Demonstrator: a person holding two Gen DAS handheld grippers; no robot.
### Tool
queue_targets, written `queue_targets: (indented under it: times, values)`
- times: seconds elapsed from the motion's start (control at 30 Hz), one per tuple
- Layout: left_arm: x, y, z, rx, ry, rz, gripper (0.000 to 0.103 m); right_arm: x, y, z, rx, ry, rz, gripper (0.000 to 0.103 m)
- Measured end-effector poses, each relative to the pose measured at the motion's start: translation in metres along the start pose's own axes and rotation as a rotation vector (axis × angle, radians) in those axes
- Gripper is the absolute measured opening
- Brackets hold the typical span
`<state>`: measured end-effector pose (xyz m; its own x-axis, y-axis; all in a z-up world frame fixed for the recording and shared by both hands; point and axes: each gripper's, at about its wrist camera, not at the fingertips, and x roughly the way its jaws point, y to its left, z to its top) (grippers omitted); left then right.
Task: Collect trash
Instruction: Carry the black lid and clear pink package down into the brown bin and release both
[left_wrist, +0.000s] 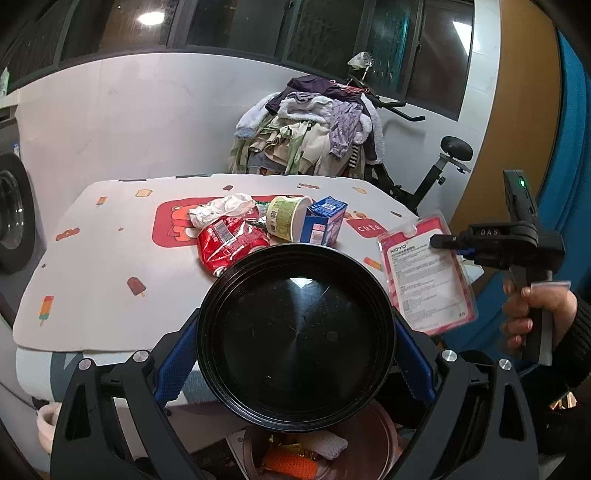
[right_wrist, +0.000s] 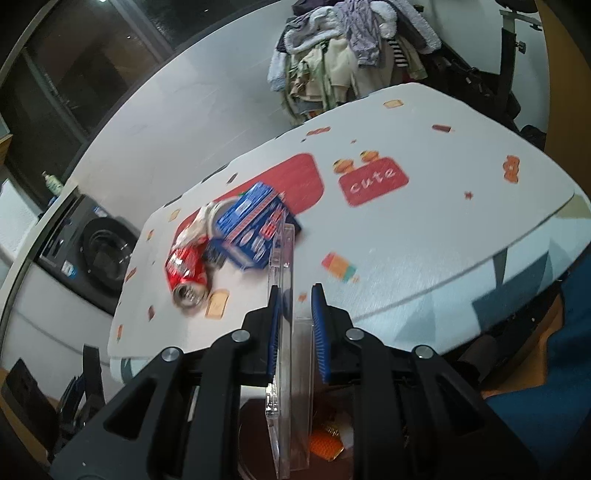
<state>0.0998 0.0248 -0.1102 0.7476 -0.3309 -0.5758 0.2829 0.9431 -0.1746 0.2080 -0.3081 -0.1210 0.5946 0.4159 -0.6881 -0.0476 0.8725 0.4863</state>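
My left gripper (left_wrist: 295, 350) is shut on a round black plastic bowl (left_wrist: 295, 339), held above a brown trash bin (left_wrist: 354, 450) that has orange and white scraps in it. My right gripper (right_wrist: 295, 295) is shut on a clear plastic blister pack (right_wrist: 286, 332); in the left wrist view its pink printed card (left_wrist: 428, 273) faces me. The bin (right_wrist: 255, 443) also lies below it. On the table (left_wrist: 110, 258) remain a crushed red can (left_wrist: 229, 243), a crumpled white tissue (left_wrist: 225, 206), a green paper cup (left_wrist: 288, 218) and a blue carton (left_wrist: 325, 221).
The table wears a white cloth with red patches (right_wrist: 373, 181). A heap of clothes (left_wrist: 306, 129) lies on an exercise bike (left_wrist: 443, 166) behind it. A washing machine (left_wrist: 14, 214) stands at the left.
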Motion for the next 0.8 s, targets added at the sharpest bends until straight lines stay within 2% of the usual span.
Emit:
queue_targets:
  times: [0.4, 0.63, 0.8]
  values:
    - [-0.034, -0.01, -0.027, 0.021, 0.001, 0.006, 0.091, -0.005, 0.017, -0.072, -0.028, 0.094, 0.075, 0.02]
    - [-0.034, -0.005, -0.04, 0.008, 0.025, 0.012, 0.091, 0.02, 0.032, -0.112, -0.097, 0.218, 0.068, 0.02]
    - [-0.028, -0.001, -0.045, -0.005, 0.04, 0.009, 0.091, 0.042, 0.037, -0.127, -0.129, 0.297, 0.051, 0.02]
